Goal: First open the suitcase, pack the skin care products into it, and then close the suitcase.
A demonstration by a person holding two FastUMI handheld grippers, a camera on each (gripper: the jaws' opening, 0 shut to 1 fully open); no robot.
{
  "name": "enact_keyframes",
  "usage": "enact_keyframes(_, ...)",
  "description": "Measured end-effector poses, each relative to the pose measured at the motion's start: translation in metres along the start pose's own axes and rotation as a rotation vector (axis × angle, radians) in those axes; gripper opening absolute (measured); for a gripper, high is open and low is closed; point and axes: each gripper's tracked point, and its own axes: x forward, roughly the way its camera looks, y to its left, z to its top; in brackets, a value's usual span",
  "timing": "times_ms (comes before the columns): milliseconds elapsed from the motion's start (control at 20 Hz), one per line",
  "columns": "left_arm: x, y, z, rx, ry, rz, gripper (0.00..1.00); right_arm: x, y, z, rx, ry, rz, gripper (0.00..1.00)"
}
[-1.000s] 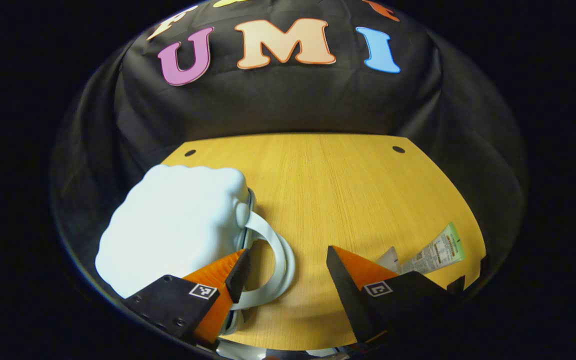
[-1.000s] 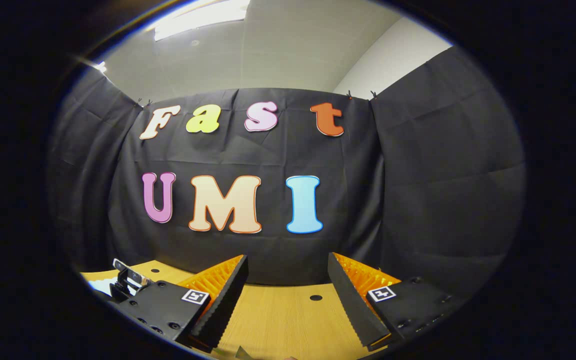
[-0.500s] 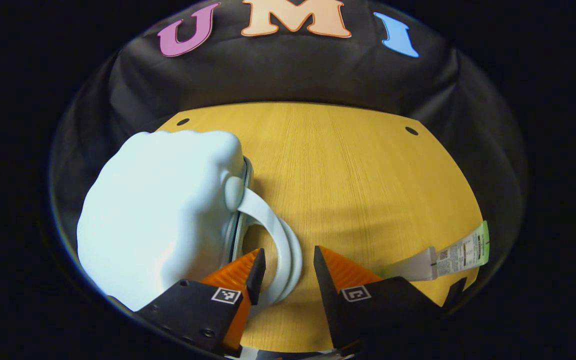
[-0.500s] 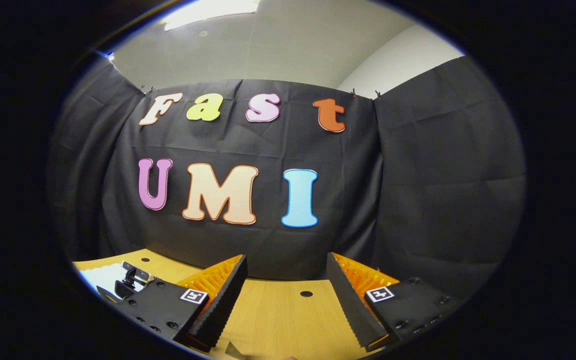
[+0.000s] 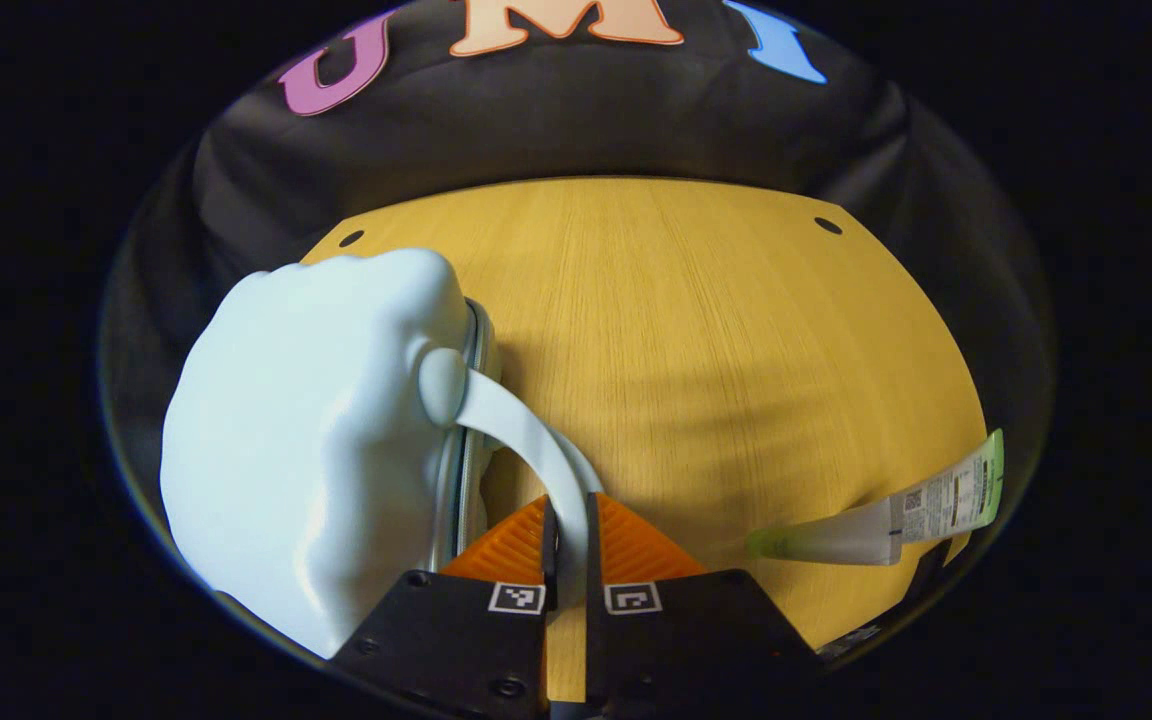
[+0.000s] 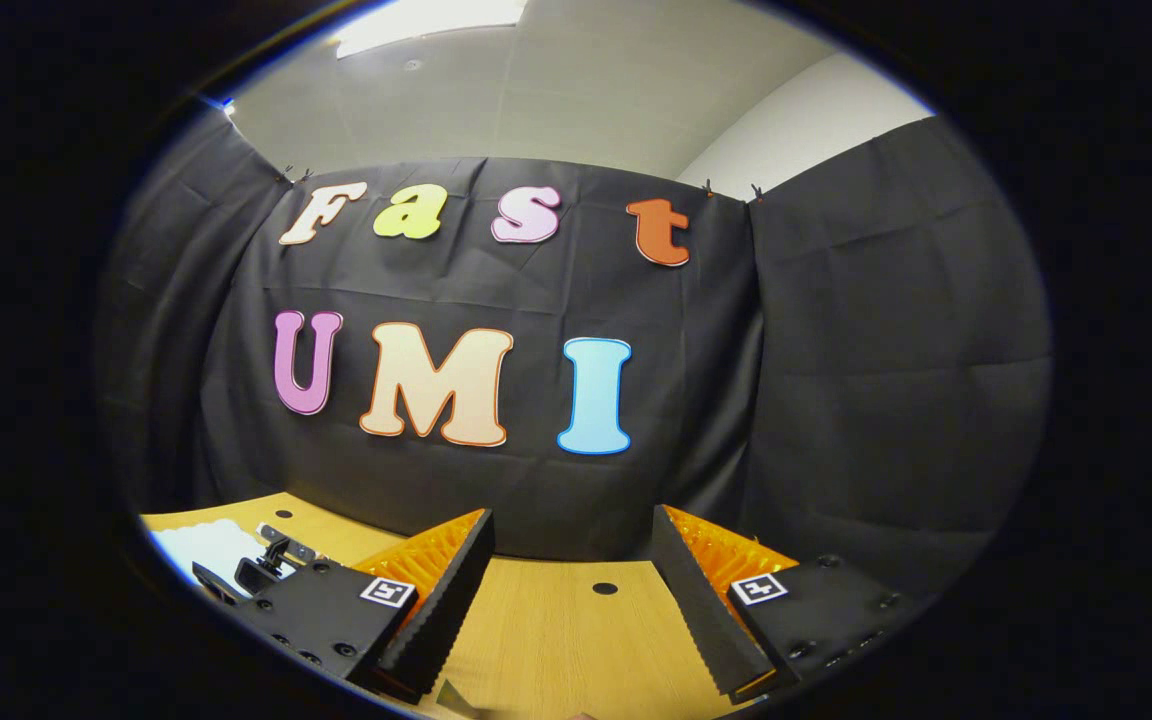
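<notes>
In the left gripper view a pale blue hard-shell suitcase lies closed on the wooden table, its zipper seam facing right. Its curved handle arches out toward me, and my left gripper is shut on the near part of that handle. A skin care tube with a green end lies on the table at the right edge. In the right gripper view my right gripper stands open above the table, holding nothing; the suitcase peeks in at lower left beside the other gripper.
Black cloth walls close in the table's back and sides. Two small dark holes mark the table's far corners. Bare wood stretches between the suitcase and the tube.
My left gripper moved in and shut on the suitcase handle; it was open a second ago. The right gripper's view tilted slightly, its fingers staying open.
</notes>
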Motion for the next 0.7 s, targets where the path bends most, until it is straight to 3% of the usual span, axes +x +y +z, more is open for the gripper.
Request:
enact_keyframes(300, -0.019, -0.002, 0.016, 0.108, -0.029, 0.042, 0.0, 0.001, -0.001, -0.003, 0.02, -0.009, 0.011, 0.98)
enact_keyframes(700, -0.046, 0.007, 0.049, 0.083, -0.118, -0.001, 0.0, 0.008, 0.017, -0.01, 0.063, -0.005, 0.049, 0.98)
